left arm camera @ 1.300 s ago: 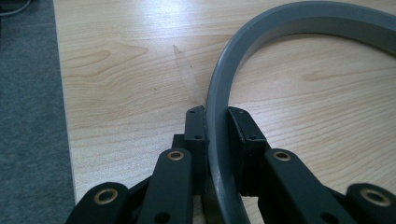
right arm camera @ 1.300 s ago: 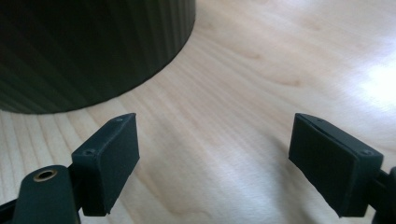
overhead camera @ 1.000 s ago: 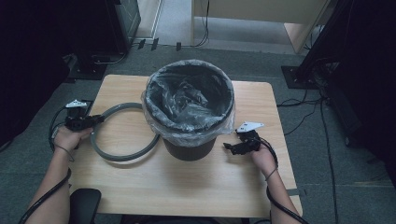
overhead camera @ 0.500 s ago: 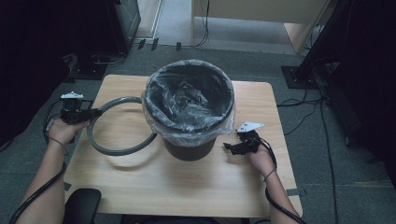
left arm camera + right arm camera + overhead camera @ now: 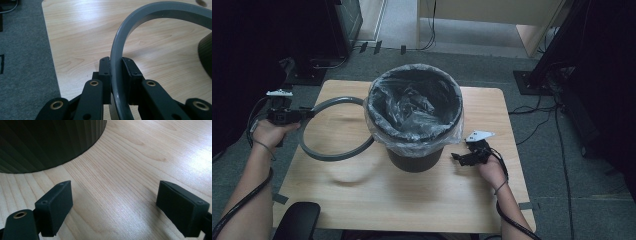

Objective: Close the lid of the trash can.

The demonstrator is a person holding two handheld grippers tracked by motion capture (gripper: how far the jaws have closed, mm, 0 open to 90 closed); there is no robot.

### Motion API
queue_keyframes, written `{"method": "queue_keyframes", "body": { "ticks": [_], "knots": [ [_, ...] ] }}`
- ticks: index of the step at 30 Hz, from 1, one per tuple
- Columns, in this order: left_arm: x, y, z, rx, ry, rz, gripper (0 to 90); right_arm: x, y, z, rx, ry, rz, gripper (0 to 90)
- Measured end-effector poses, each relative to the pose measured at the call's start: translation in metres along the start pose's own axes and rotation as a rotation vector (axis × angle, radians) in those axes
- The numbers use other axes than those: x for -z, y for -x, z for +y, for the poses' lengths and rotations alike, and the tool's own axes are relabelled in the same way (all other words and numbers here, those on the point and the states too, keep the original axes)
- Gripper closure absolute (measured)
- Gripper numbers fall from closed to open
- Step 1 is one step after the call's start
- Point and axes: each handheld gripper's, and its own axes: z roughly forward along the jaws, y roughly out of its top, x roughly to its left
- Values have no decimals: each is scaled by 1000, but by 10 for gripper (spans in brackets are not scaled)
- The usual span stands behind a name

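Ring: grey ring [image 5: 332,131] is up off the table [image 5: 362,195] now. A moment ago it lay lower and flatter, beside the bin [image 5: 414,117]. Now its far side sits against the bin's left side, up near the rim.

Left tongs: left tongs [image 5: 292,115] are clamped on the ring's near edge. The two black pads squeeze the grey band from both sides, as the left gripper view shows [image 5: 116,75]. This hand has gone up and out to the left since a second ago.

Right tongs: right tongs [image 5: 467,157] are apart, with nothing between them. They wait low by the bin's foot and have not moved. In the right gripper view [image 5: 115,207] the bin's dark ribbed wall [image 5: 47,142] is just ahead on the left.

Bag: thin bag [image 5: 412,107] lines the bin and folds over its rim, loose at the sides.

What this means: it looks like the ring is meant to go over the bin's top to hold the bag down. The lift has begun, but the ring is not on yet. It must go higher and across.

Hard to see: the ring's far side slips behind the bag's fold, so I cannot tell if it touches the bin or only the bag. A soft blur on the table under the ring seems to be its shadow. The bin's foot hides in shade.
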Motion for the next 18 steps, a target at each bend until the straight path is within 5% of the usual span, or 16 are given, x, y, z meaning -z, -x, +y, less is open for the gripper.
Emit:
{"method": "queue_keyframes", "body": {
  "ticks": [18],
  "knots": [
    [34,2,31,-11,-9,-16,788,0,0,0,-3,-3,-2,130]
  ]
}}
